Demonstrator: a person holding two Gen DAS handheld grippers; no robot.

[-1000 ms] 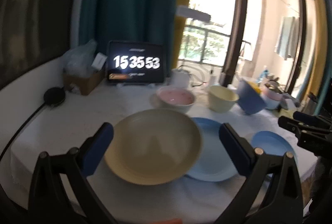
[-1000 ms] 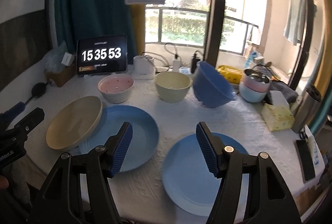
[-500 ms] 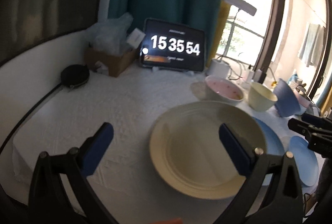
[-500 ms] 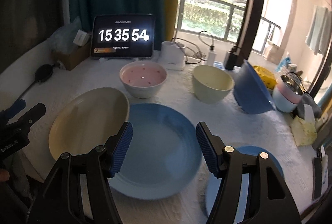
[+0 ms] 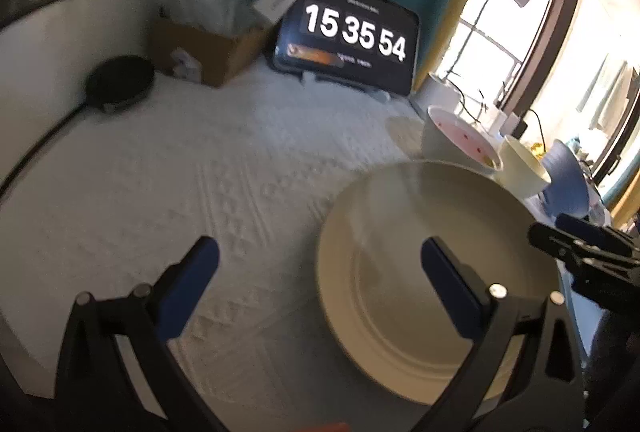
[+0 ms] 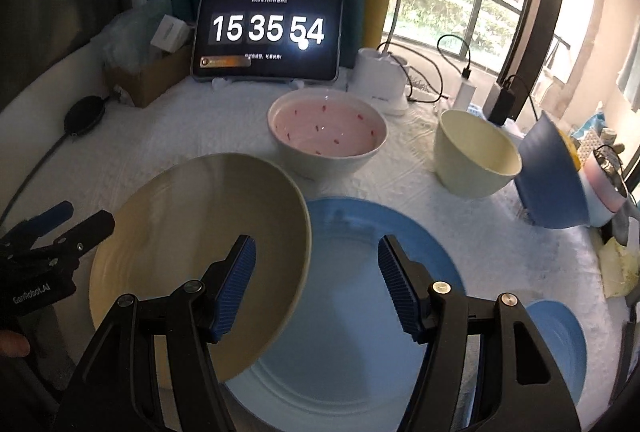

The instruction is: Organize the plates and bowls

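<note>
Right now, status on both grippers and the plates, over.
Left gripper open, right gripper open, both empty. Round cream plate tilted, its rim overlapping the large blue plate. Pink speckled bowl close behind.

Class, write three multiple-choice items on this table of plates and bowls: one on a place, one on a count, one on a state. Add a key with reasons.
1. Where does the cream round plate lie?
A. overlapping the large blue plate's left edge
B. inside the pink-lined speckled bowl
C. leaning on the tablet clock

2. How many blue plates show in the right wrist view?
A. one
B. two
C. four

3. How is the right gripper?
A. shut on a bowl
B. open, empty
C. shut on a plate

Key: 1 A, its rim covers the blue plate's edge; 2 B, the large one and a small blue plate; 3 B, fingers apart, nothing between.
</note>
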